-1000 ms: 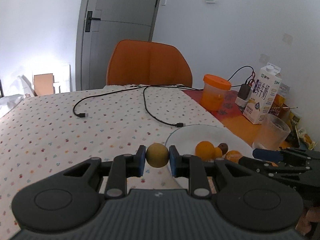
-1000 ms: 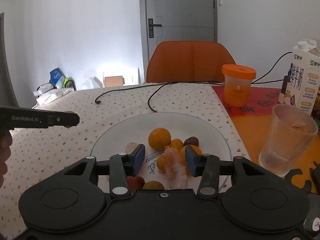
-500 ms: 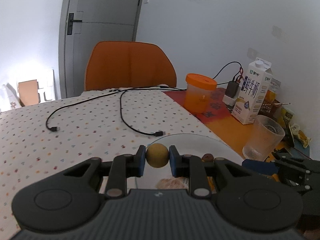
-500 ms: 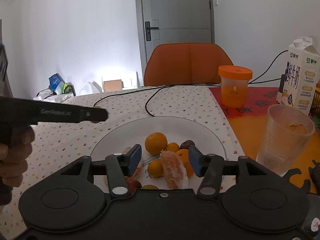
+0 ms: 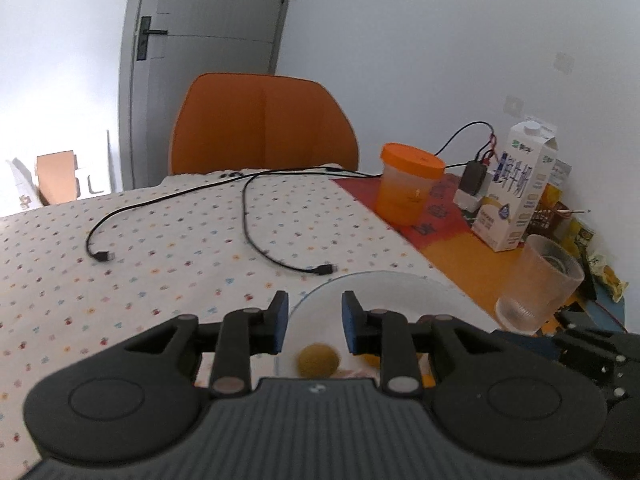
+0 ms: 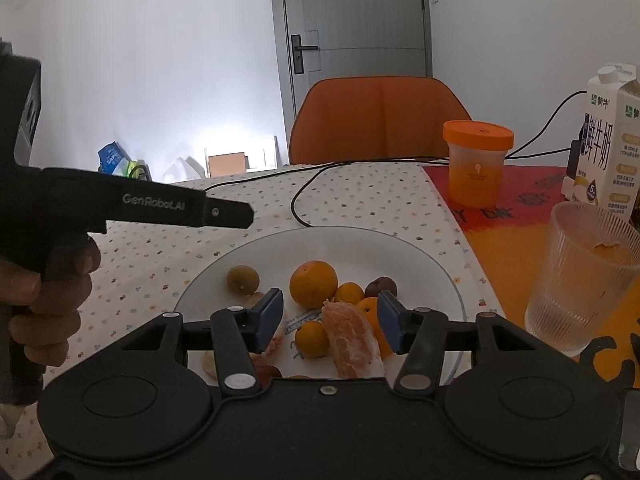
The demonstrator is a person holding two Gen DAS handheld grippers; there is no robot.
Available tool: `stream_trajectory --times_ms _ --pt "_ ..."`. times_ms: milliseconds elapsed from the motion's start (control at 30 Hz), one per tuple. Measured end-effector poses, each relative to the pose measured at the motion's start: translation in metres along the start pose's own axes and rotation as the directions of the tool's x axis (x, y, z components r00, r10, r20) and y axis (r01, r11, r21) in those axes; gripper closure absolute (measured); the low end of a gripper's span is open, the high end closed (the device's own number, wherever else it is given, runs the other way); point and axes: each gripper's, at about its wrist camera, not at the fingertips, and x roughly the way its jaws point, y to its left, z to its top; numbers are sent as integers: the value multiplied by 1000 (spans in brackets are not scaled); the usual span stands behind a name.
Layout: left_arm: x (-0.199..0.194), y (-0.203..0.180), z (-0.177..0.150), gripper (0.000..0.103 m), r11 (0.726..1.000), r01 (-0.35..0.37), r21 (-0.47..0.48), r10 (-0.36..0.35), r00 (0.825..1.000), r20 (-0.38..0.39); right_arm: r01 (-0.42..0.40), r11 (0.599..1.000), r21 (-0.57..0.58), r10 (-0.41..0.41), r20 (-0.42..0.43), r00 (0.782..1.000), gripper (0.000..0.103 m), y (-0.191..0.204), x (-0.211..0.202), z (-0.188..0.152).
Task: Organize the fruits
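Observation:
A white plate [image 6: 360,244] holds several fruits: a round orange [image 6: 313,284], small kumquats [image 6: 349,293], a dark plum [image 6: 381,286], a peeled orange piece [image 6: 352,344] and a brownish-yellow round fruit [image 6: 242,279]. That fruit also shows in the left wrist view [image 5: 319,361], lying on the plate [image 5: 384,284] below my left gripper [image 5: 313,322], which is open and empty above it. My right gripper [image 6: 330,320] is open and empty, low over the plate's near side. The left gripper [image 6: 228,212] appears from the side above the plate's left edge.
A ribbed glass [image 6: 580,280], an orange-lidded jar [image 6: 476,164] and a milk carton [image 6: 612,136] stand to the right. Black cables [image 5: 248,216] lie on the dotted tablecloth. An orange chair [image 5: 264,124] stands behind the table.
My left gripper moved over the plate, opened and let go of the brownish-yellow fruit, which now lies on the plate. My right gripper stayed open.

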Motion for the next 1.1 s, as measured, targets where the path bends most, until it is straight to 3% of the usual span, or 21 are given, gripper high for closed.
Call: stream_trajectory --times_ms 233,367,433,500,700,933,1100 --pt "-15 18 -9 74 999 -30 -26 30 999 -21 -12 1000 0 12 -1 1000 46 8 1 0" --pt "-28 30 -15 67 997 -58 -43 57 998 -30 -28 1000 -1 28 -1 1000 43 17 0 -1" --pt "-35 36 -17 61 996 -73 -51 72 997 -32 -34 999 1 34 0 999 40 22 -1 -1" --pt "-44 42 -20 44 993 -105 -54 103 994 -31 -40 999 -2 40 4 999 36 27 -2 0" --pt "-64 57 -27 22 985 -162 -62 160 987 -30 -38 999 -1 38 -4 999 23 43 -5 0" --pt "-85 72 -40 14 979 -190 -80 187 982 -34 -39 999 2 39 4 999 5 56 -13 -1" --pt "-100 78 -47 11 974 -208 -88 206 978 -33 -41 999 7 41 3 999 0 64 -17 -1"
